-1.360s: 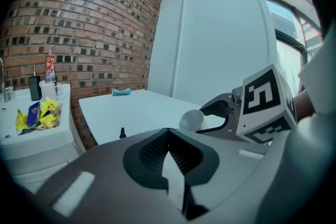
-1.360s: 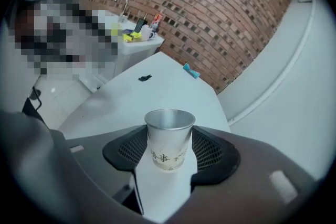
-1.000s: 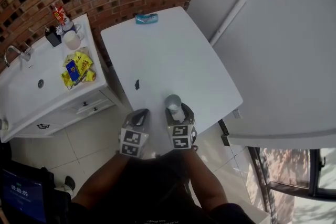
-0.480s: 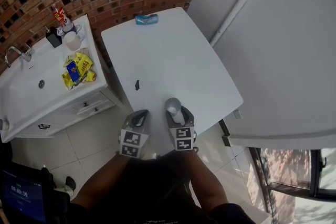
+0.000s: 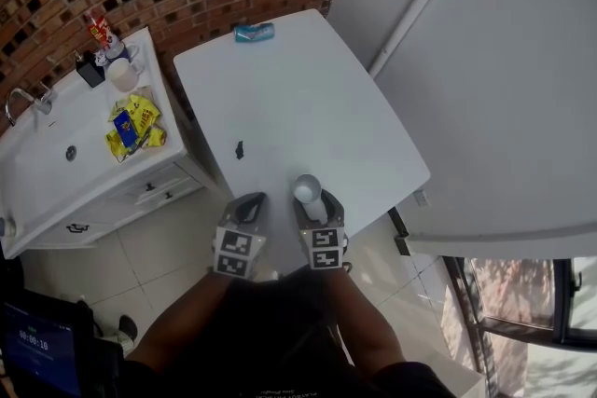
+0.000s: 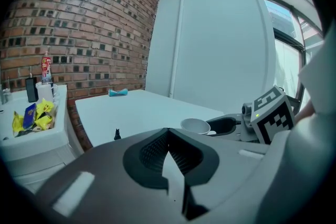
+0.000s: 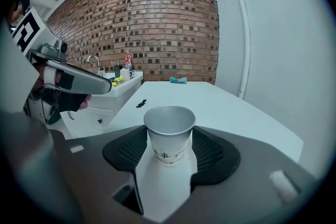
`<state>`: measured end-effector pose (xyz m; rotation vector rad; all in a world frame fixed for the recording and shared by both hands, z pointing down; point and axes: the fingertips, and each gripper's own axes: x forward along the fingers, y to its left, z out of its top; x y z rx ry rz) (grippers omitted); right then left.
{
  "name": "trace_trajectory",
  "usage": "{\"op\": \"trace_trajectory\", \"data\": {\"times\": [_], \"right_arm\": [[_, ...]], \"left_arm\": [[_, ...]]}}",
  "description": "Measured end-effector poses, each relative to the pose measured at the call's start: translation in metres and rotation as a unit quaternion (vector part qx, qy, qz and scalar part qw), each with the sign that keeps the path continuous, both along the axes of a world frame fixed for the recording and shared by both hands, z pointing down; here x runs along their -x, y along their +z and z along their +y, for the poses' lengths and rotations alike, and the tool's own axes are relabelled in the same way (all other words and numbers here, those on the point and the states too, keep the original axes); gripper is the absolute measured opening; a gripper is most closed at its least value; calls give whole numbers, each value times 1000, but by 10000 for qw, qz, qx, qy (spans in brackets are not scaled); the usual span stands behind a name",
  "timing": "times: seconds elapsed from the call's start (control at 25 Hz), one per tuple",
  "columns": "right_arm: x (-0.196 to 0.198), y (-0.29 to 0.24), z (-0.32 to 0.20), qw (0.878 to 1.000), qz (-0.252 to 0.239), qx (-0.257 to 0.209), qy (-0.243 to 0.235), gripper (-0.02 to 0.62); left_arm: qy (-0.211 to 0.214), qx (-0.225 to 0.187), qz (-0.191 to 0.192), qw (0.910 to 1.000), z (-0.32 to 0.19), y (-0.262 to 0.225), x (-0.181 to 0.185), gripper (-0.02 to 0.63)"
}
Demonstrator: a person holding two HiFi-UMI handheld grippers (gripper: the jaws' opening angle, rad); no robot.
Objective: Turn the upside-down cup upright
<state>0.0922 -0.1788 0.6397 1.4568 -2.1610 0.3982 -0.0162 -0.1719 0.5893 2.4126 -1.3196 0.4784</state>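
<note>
Now upright on the table (image 7: pixel 231 105), cup (image 7: pixel 169 136) pinched in right tongs (image 7: pixel 168 150), just loosening; left tongs (image 6: pixel 168 134) pressed together, empty.

Between your right gripper's (image 7: pixel 168 140) ribbed, matt pads (image 7: pixel 211 152) the cup (image 7: pixel 169 124) looks like smooth paper; the table (image 7: pixel 233 108) beneath is smooth white. Ahead, the brick wall (image 7: pixel 152 23) is rough.

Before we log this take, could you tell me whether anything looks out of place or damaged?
Nothing stands out: the paper cup is upright and undented, with no spill on the white table.
</note>
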Motion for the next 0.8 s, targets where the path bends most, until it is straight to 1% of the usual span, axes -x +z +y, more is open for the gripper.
{"op": "trace_trajectory", "data": {"times": [0.2, 0.32, 0.52, 0.8], "right_arm": [[0, 1, 3, 10000, 31, -28, 2, 284], [1, 3, 3, 9999, 131, -31, -106, 284], [1, 3, 3, 9997, 151, 18, -215, 284], [-1, 5, 9, 10000, 78, 42, 4, 284]], "left_arm": [[-5, 9, -28, 10000, -1, 2, 0, -3], [-2, 18, -31, 10000, 0, 2, 1, -3], [3, 17, -31, 10000, 1, 3, 0, -3], [55, 10, -22, 10000, 1, 2, -6, -3]]}}
